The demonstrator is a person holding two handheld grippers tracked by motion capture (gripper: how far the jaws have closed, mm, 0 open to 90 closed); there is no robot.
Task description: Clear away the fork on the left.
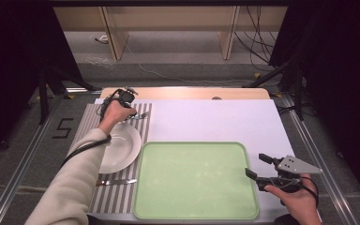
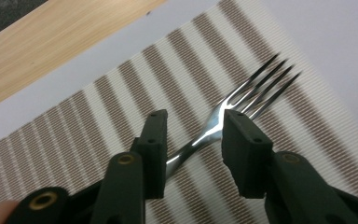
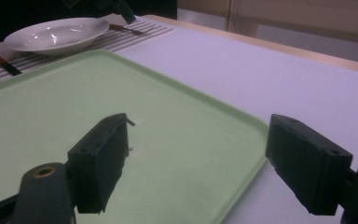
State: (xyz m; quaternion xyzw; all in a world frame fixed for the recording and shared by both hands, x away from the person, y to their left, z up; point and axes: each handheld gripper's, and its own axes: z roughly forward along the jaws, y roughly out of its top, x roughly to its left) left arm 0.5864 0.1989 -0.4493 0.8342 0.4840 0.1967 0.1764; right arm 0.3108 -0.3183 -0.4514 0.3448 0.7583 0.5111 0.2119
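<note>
Brown-striped placemat [image 2: 121, 93], green tray [image 1: 197, 180], white plate [image 1: 122, 147]

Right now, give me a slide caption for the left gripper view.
Left claw open astride the neck of a shiny metal fork lying on a brown-and-white striped placemat.

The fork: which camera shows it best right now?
The left gripper view: the fork lies close up on the striped placemat, tines sharp, neck between the open left gripper. The high view shows it partly behind the hand; the right gripper view, small and far off.
</note>
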